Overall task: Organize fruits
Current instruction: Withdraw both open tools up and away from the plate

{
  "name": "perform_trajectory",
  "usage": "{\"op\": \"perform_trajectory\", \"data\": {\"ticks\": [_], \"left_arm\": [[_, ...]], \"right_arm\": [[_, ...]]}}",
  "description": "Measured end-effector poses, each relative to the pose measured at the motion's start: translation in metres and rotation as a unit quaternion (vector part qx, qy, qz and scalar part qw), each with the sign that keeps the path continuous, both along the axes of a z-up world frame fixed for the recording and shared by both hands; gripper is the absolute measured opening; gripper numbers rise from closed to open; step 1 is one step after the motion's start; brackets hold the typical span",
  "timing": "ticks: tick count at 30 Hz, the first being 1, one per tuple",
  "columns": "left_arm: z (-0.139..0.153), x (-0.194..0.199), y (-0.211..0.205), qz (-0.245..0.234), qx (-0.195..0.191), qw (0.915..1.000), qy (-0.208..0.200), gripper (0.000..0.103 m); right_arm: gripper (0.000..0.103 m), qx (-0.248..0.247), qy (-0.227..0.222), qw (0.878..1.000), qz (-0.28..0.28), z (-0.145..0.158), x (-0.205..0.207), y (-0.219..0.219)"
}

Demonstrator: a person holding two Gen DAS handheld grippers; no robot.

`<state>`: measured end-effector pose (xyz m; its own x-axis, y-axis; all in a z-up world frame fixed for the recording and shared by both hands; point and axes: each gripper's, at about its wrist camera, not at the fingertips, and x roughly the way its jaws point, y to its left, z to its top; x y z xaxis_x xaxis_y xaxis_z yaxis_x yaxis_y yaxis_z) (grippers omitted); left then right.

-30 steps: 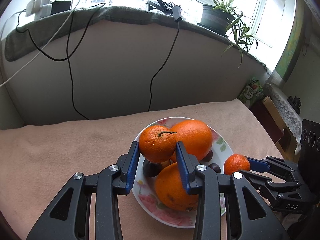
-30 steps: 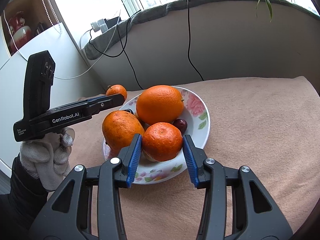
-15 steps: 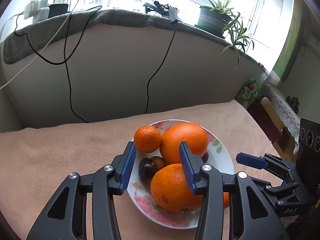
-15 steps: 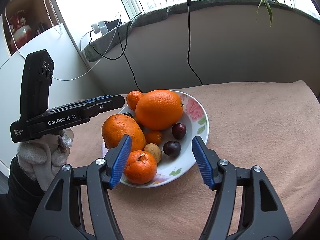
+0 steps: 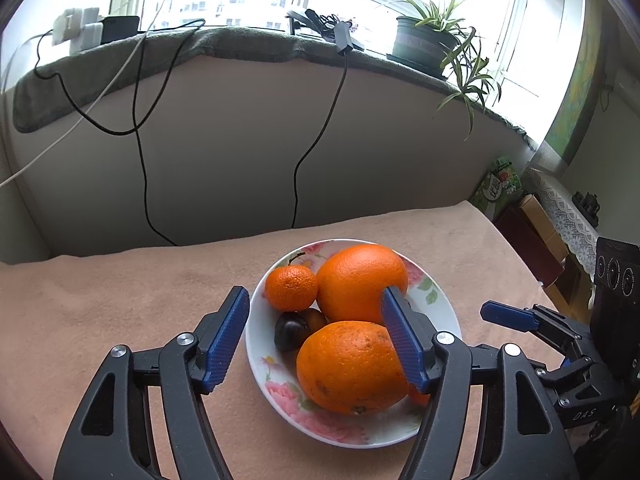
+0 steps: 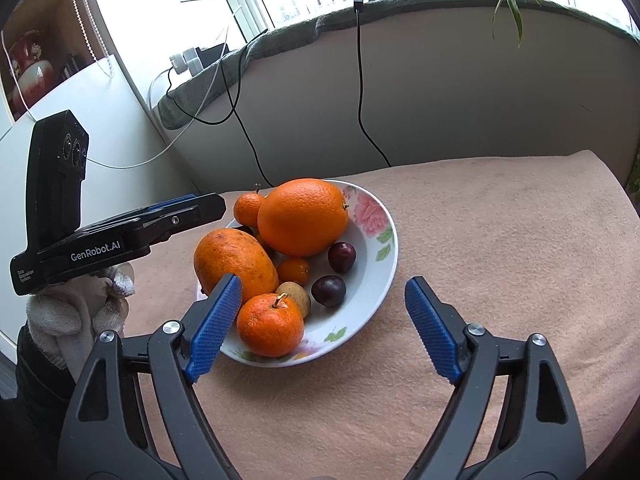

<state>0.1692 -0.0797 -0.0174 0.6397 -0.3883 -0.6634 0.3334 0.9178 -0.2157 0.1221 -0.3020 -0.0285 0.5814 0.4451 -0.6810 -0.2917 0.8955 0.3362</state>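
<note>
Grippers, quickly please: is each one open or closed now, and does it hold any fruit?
Left gripper: open, jaws just widened, holds nothing.
Right gripper: open, jaws just widened, holds nothing.

The plate [image 6: 380,236] sits on the blanket [image 6: 500,260], below the windowsill [image 5: 248,46]; in it, two oranges [image 6: 302,216] lie side by side; one mandarin [image 6: 270,325] at the near rim, another [image 6: 249,209] behind; plums [image 6: 329,290] to the right.
</note>
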Motion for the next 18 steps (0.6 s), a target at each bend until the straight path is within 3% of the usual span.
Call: {"op": "perform_trajectory", "data": {"ticks": [18], "left_arm": [[0.008, -0.024, 0.009, 0.023, 0.007, 0.9997, -0.002, 0.071]], "right_arm": [[0.086, -0.013, -0.008, 1.000, 0.000, 0.011, -0.017, 0.007]]}}
